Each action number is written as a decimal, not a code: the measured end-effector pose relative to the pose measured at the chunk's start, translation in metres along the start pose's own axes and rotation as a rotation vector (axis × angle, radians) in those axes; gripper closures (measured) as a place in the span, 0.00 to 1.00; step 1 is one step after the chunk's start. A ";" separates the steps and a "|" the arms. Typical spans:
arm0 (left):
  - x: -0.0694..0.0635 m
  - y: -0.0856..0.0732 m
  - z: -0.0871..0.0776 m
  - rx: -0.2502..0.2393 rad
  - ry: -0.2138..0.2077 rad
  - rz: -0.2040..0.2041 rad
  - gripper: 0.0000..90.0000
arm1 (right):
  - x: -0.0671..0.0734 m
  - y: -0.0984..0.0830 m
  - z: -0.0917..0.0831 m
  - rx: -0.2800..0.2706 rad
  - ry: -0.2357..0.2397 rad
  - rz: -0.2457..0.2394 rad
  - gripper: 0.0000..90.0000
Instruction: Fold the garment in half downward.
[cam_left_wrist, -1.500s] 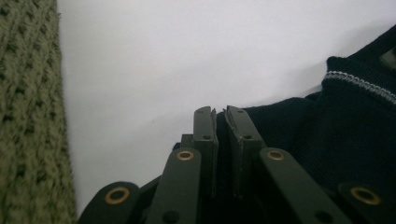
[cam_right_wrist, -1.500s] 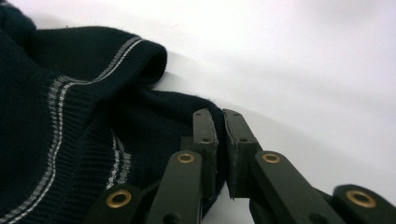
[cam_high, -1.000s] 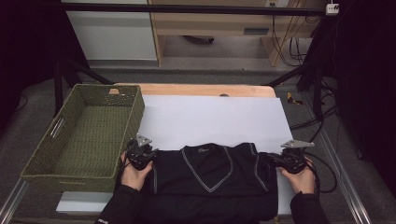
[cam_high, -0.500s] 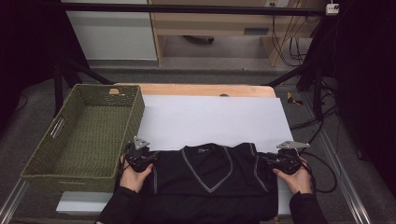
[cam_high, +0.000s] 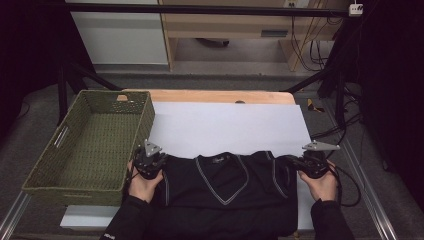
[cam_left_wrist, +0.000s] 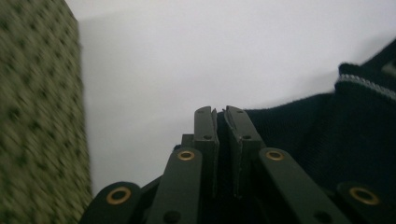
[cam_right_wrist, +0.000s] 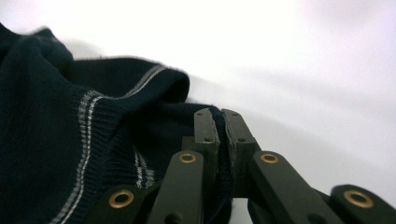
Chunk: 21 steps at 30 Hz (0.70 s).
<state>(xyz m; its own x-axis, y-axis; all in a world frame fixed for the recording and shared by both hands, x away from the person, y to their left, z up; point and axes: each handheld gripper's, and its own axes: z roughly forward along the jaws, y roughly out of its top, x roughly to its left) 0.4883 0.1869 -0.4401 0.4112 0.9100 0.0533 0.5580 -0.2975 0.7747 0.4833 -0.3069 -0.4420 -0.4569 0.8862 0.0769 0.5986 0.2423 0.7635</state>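
grey floor (cam_high: 395, 200), dark surroundings, pale wooden cabinet (cam_high: 235, 25) behind, cables (cam_high: 305, 45) beside it

Wooden table (cam_high: 215, 96) is mostly covered by a big white sheet (cam_high: 230, 127). A green woven basket (cam_high: 92, 142) sits at the left side, and a dark V-neck sweater (cam_high: 225, 192) lies along the near edge, right of the basket.

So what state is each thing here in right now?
Left gripper: shut on the sweater's shoulder edge.
Right gripper: shut on the other shoulder edge.
Sweater: dark, V-neck, face up, pinched at both shoulders.
Basket: upright, nothing inside.
White sheet: flat.
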 end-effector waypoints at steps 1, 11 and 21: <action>0.002 0.004 0.002 0.001 0.007 -0.002 0.93 | -0.001 0.004 0.002 0.007 -0.002 -0.002 0.96; 0.022 0.032 0.047 0.037 0.010 -0.102 0.92 | -0.023 0.026 0.024 -0.040 -0.081 0.025 0.96; 0.034 0.022 0.076 0.088 0.011 -0.122 0.92 | -0.038 0.034 0.068 -0.027 -0.142 0.026 0.96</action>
<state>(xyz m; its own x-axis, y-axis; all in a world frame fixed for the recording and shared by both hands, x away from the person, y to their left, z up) 0.5694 0.1895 -0.4690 0.3287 0.9439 -0.0302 0.6641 -0.2083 0.7180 0.5658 -0.3050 -0.4627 -0.3430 0.9393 0.0069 0.5902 0.2098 0.7795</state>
